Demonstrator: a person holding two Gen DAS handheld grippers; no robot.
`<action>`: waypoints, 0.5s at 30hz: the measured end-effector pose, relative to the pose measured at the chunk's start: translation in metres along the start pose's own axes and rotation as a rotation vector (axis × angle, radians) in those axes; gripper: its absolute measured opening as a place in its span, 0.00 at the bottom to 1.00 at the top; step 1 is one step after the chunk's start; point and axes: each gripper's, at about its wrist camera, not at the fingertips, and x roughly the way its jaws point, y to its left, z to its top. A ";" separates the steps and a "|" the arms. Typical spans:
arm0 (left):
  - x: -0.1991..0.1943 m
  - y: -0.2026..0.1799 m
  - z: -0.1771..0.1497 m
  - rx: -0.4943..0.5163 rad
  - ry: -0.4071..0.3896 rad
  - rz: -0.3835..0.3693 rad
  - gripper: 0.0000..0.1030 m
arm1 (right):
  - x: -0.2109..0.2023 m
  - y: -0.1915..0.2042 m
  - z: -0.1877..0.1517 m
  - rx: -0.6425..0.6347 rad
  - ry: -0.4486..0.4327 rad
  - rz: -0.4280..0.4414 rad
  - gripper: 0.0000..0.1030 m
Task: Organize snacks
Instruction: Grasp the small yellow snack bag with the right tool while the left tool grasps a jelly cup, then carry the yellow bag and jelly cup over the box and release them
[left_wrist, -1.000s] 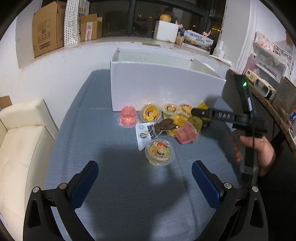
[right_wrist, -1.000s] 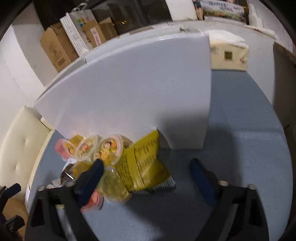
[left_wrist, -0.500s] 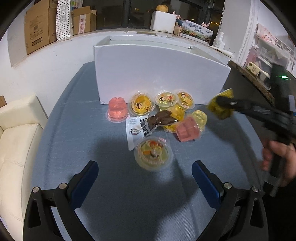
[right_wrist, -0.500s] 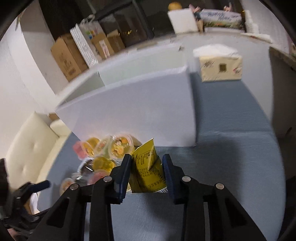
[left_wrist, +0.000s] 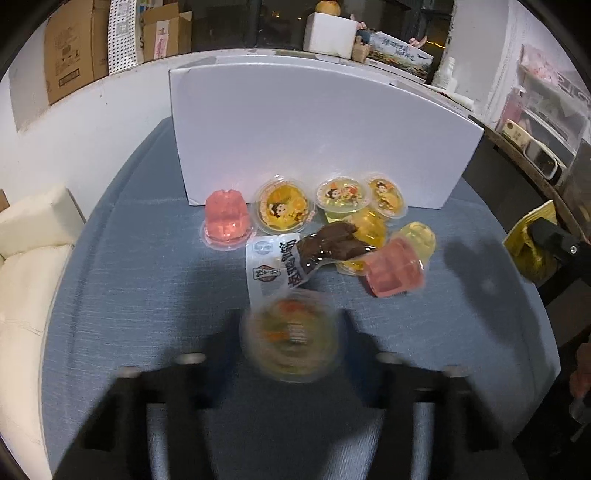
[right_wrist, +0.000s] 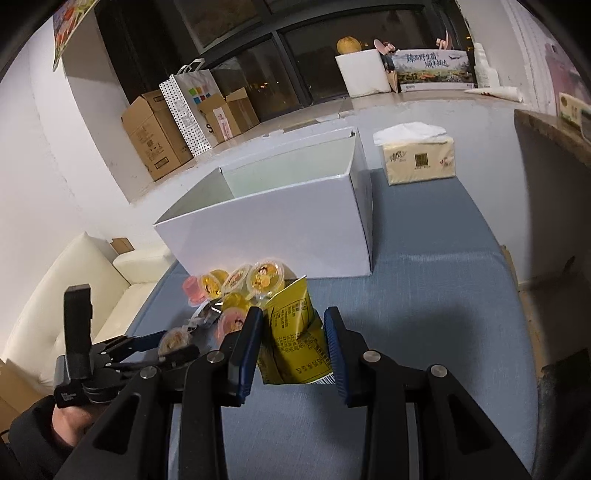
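In front of the white box (right_wrist: 280, 218), on the blue worktop (right_wrist: 436, 291), lies a group of snacks. The right gripper (right_wrist: 293, 345) is pinching a yellow packet (right_wrist: 291, 339) between its two blue pads, and the packet stands upright in the grip, above the worktop and in front of the right corner of the box. In the left wrist view the same packet shows at the far right edge, well to the right of the box front.

The left gripper (left_wrist: 291, 339) has just been closing, and a round jelly cup (left_wrist: 291, 338) with a printed lid is between its fingers. This part is strongly blurred, so I cannot tell if the fingers already press on the cup. The cup is the snack most far from the box.

Just beside the box front stand a pink jelly (left_wrist: 226, 218), an orange-lid cup (left_wrist: 283, 208), a green-yellow cup (left_wrist: 341, 195) and a small tilted cup (left_wrist: 386, 195). A little further from the box, a brown snack in a white pouch (left_wrist: 295, 258) lies partly over a yellow jelly (left_wrist: 369, 229). A second pink jelly (left_wrist: 395, 271) lies on its side, touching a clear yellow cup (left_wrist: 417, 238).

The box is open at the top. Behind its right side stands a tissue pack (right_wrist: 417, 157).
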 end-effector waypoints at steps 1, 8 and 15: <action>-0.003 -0.002 -0.001 0.021 -0.007 0.008 0.49 | 0.001 0.000 -0.001 0.005 0.003 0.005 0.36; -0.031 -0.006 -0.003 0.036 -0.063 -0.050 0.49 | -0.002 0.011 0.002 -0.006 -0.009 0.029 0.36; -0.073 -0.017 0.038 0.067 -0.203 -0.077 0.49 | -0.010 0.028 0.036 -0.043 -0.071 0.054 0.36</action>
